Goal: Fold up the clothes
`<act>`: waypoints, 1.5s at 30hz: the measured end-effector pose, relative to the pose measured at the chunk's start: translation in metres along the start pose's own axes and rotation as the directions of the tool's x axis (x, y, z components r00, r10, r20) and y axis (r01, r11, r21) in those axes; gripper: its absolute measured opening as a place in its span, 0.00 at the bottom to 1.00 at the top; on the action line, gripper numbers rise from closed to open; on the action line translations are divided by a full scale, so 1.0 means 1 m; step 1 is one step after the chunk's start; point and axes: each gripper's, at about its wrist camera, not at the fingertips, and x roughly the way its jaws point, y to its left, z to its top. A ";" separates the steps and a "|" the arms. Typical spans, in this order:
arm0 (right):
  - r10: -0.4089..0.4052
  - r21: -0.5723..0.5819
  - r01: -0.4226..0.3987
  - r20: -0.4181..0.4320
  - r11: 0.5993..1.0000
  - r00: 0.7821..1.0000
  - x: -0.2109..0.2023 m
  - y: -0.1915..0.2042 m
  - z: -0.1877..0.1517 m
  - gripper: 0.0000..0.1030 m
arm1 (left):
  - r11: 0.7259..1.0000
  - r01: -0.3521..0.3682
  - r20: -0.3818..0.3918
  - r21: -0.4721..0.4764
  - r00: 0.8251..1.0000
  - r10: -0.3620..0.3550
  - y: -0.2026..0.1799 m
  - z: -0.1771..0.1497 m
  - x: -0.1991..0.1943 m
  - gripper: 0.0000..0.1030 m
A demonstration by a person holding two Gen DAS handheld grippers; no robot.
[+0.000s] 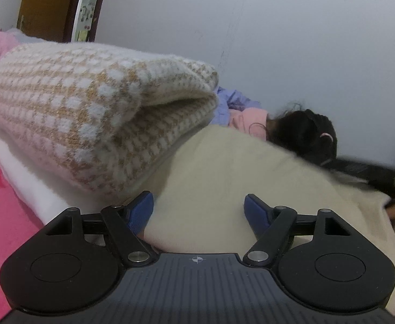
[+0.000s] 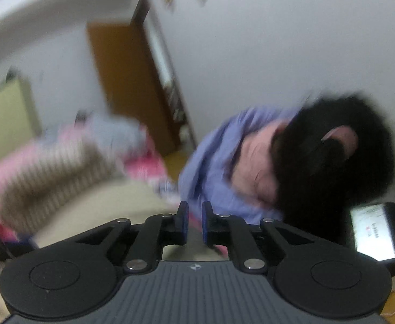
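Left hand-held gripper: jaws apart over cream garment. Folded checked sweater: stacked just left of garment. Right hand-held gripper: jaws nearly together, narrow gap, clamping nothing visible; view blurred.

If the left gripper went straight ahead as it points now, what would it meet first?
Most likely the cream garment: it lies between and ahead of the open left gripper. The folded checked sweater sits off to its left.
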 end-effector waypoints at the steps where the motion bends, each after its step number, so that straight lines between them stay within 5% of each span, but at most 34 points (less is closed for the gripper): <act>1: 0.024 0.013 -0.025 0.056 1.000 0.998 -0.021 0.003 0.003 0.10 | 1.000 0.002 -0.001 0.001 1.000 -0.002 0.000 0.001 -0.002 0.74; 4: 0.092 -0.050 -0.085 0.141 0.995 0.986 -0.075 0.032 -0.007 0.10 | 1.000 0.003 -0.004 0.003 1.000 -0.003 0.001 0.002 -0.003 0.74; 11: 0.099 -0.168 -0.098 -0.003 0.981 0.995 -0.102 0.112 -0.104 0.11 | 1.000 -0.016 -0.022 0.006 1.000 0.016 -0.001 0.009 0.002 0.74; 14: 0.225 -0.152 -0.226 -0.026 0.962 0.974 -0.127 0.134 -0.119 0.11 | 1.000 -0.013 -0.030 -0.004 0.999 0.012 0.001 0.014 0.005 0.75; 21: 0.077 -0.023 -0.075 0.088 0.997 0.993 -0.156 0.121 -0.122 0.11 | 0.999 0.003 0.012 -0.037 1.000 -0.002 0.008 0.017 -0.021 0.73; 24: 0.022 0.189 -0.041 0.102 0.981 0.995 -0.162 0.100 -0.133 0.12 | 0.999 0.014 0.051 -0.049 0.999 -0.011 0.011 0.015 -0.049 0.74; 26: 0.037 0.311 -0.062 0.086 0.948 0.996 -0.161 0.092 -0.144 0.17 | 0.998 0.023 0.068 -0.055 0.998 -0.019 0.014 0.010 -0.069 0.75; 29: 0.107 0.382 -0.120 0.055 0.917 0.993 -0.151 0.091 -0.153 0.49 | 0.997 0.035 0.072 -0.074 0.997 -0.030 0.019 -0.004 -0.100 0.75; 30: 0.133 0.394 -0.140 0.045 0.908 0.990 -0.146 0.092 -0.154 0.52 | 0.996 0.036 0.069 -0.084 0.997 -0.030 0.021 -0.011 -0.110 0.75; 32: 0.148 0.403 -0.147 0.029 0.903 0.989 -0.138 0.094 -0.155 0.46 | 0.994 0.037 0.064 -0.102 0.997 -0.030 0.024 -0.026 -0.129 0.75; 34: 0.138 0.389 -0.141 0.034 0.910 0.990 -0.134 0.100 -0.149 0.17 | 0.993 0.023 0.057 -0.118 0.998 -0.016 0.030 -0.044 -0.149 0.75; 39: 0.137 0.371 -0.155 0.076 0.916 0.988 -0.139 0.115 -0.136 0.14 | 0.987 -0.015 0.060 -0.161 0.998 0.025 0.045 -0.077 -0.188 0.75; 45: 0.053 0.453 0.026 -0.161 0.891 0.985 -0.125 0.102 -0.171 0.22 | 0.977 -0.040 0.026 -0.212 0.999 0.046 0.051 -0.099 -0.214 0.79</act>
